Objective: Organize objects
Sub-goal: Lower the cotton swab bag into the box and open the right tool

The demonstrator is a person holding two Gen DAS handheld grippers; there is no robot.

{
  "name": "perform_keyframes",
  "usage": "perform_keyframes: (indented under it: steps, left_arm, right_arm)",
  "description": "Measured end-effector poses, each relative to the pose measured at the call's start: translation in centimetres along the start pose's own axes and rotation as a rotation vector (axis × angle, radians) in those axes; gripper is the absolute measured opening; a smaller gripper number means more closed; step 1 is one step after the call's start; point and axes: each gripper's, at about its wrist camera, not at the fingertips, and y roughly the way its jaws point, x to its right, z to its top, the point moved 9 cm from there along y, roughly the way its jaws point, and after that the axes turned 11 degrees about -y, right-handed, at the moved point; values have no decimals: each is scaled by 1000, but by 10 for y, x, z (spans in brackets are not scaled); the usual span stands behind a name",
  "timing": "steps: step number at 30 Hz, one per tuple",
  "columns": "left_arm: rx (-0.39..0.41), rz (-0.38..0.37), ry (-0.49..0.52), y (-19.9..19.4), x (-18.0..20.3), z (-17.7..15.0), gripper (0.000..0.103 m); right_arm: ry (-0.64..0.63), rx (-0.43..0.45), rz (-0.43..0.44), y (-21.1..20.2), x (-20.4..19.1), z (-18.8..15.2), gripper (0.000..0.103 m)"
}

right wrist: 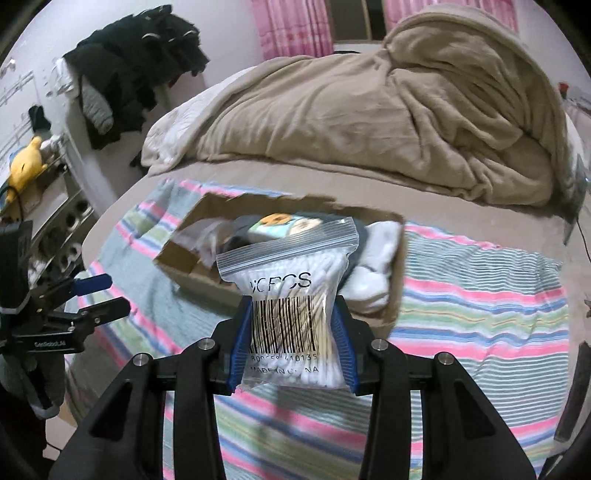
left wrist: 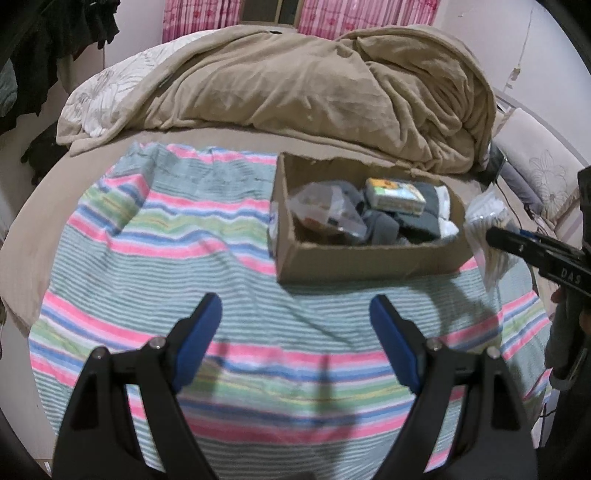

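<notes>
At centre frame of the right wrist view, the right hand-held gripper [right wrist: 291, 332] clamps a zip bag of cotton swabs [right wrist: 290, 295] between its 2 blue pads [right wrist: 242, 332], the bag upright with a barcode facing the camera. Behind the bag sits an open cardboard box [right wrist: 397, 288] on a striped towel [right wrist: 480, 295] spread over a bed [right wrist: 258, 173]. Inside the box, seen best at centre right of the left wrist view, lie a clear plastic bag [left wrist: 325, 210], a small printed packet [left wrist: 395, 197], grey socks [left wrist: 406, 221] and white socks [left wrist: 447, 218]. At lower centre of that view the left hand-held gripper [left wrist: 295, 306] has its fingers spread wide with nothing between them, over bare towel in front of the box. At right, the swab bag shows just beside the box's right wall. A rumpled tan blanket [left wrist: 314, 85] fills the upper frame, pink curtains [left wrist: 321, 14] above it. Dark clothes [right wrist: 136, 62] hang at upper left of the right wrist view.
</notes>
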Motion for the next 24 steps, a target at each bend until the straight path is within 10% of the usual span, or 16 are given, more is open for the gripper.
perform_keyframes:
  steps: [24]
  left_arm:
    - [20,-37,37,31,38,41,84]
  right_arm:
    - [83,25,-36,38,52,26,43]
